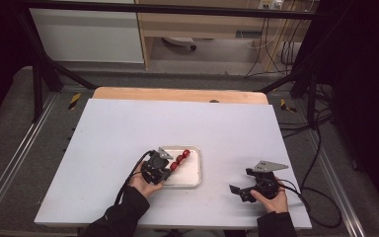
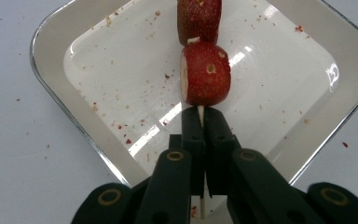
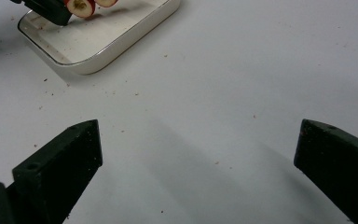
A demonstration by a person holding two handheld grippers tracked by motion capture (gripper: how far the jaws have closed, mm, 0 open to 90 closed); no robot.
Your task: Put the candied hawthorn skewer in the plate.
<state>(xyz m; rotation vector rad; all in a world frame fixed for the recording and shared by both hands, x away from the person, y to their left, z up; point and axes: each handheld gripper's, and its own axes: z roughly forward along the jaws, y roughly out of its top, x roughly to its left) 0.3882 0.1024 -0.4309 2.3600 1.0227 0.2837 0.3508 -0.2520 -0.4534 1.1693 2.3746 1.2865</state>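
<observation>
1. Left gripper view is showing the left tongs (image 2: 200, 122) pinching shut on the thin wooden stick (image 2: 200, 112) of a fruit skewer, right below the lowest red fruit piece (image 2: 205, 73). Gripping the bare stick rather than the soft fruit is likely keeping the fruit from being crushed and giving a firm hold.

2. A second red piece (image 2: 199, 18) is sitting just above the first on the same stick, so the skewer is pointing away from the tongs and hanging over the white tray (image 2: 56, 70), apparently so that crumbs are falling inside it; red flecks are dotting its floor.

3. In the high view the left tongs (image 1: 170, 167) are reaching over the near left part of the tray (image 1: 196, 180), with the fruit row (image 1: 180, 160) slanting across its upper left corner.

4. The right tongs (image 3: 198, 149) are standing wide open and holding nothing, hovering over the bare white surface (image 3: 242, 70), well apart from the tray (image 3: 121, 46). They are probably waiting to pull fruit off or steady the tray.

5. In the high view the right tongs (image 1: 244, 190) are resting to the right of the tray.
</observation>
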